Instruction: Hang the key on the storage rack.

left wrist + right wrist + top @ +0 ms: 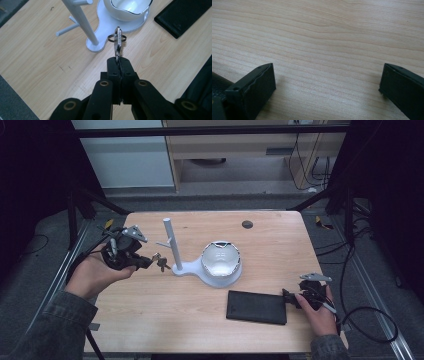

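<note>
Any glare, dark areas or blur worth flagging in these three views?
High view: surroundings dark, table evenly lit, glare inside the white bowl. Left gripper view: keys sharp, near jaws slightly soft. Right gripper view: sharp wood grain, soft shadow beside the left jaw.
</note>
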Tool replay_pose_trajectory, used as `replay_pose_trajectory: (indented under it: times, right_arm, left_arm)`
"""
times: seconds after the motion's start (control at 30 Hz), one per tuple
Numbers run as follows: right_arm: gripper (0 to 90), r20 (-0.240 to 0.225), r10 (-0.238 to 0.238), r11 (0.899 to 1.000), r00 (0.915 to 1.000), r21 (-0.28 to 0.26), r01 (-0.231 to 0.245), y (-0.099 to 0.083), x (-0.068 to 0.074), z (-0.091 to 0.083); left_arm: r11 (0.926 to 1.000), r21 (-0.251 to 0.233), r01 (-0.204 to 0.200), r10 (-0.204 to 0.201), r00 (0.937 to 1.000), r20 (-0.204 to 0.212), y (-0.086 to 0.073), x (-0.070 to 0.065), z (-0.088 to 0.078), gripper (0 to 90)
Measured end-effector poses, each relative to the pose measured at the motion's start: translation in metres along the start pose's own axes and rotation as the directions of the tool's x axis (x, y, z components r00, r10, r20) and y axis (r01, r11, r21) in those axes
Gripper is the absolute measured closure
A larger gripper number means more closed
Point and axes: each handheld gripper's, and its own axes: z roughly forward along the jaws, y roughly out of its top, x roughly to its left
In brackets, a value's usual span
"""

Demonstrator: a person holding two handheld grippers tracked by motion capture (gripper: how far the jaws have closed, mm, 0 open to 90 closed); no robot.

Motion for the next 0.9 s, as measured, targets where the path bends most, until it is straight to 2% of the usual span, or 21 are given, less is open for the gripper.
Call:
replay_pose_trajectory:
  times: [0.2,0.37,0.63,0.9]
  right_arm:
    - [0.6,0.006,-0.005,1.0,1.0,-0.001,0.005,0.0,0.0,0.0]
    - [0.6,0.006,-0.006,1.0,1.0,-0.001,0.006,0.0,0.0,0.0]
    - [0.6,0.006,-0.006,1.0,1.0,0.0,0.006,0.0,0.0,0.0]
    - [0.6,0.004,-0.005,1.0,1.0,0.0,0.005,0.0,0.0,0.0]
  left_arm:
    - [0.9997,0.014,-0.023,0.023,0.9996,-0.019,0.014,-0.004,-0.001,88.6]
    - [0.9998,0.016,-0.009,0.01,0.9997,-0.024,0.025,0.0,-0.001,88.6]
    - [0.9982,0.058,0.013,-0.01,0.9988,-0.047,0.037,0.01,0.006,88.6]
    - [0.9957,0.092,0.009,-0.003,0.9976,-0.069,0.047,0.012,0.011,88.6]
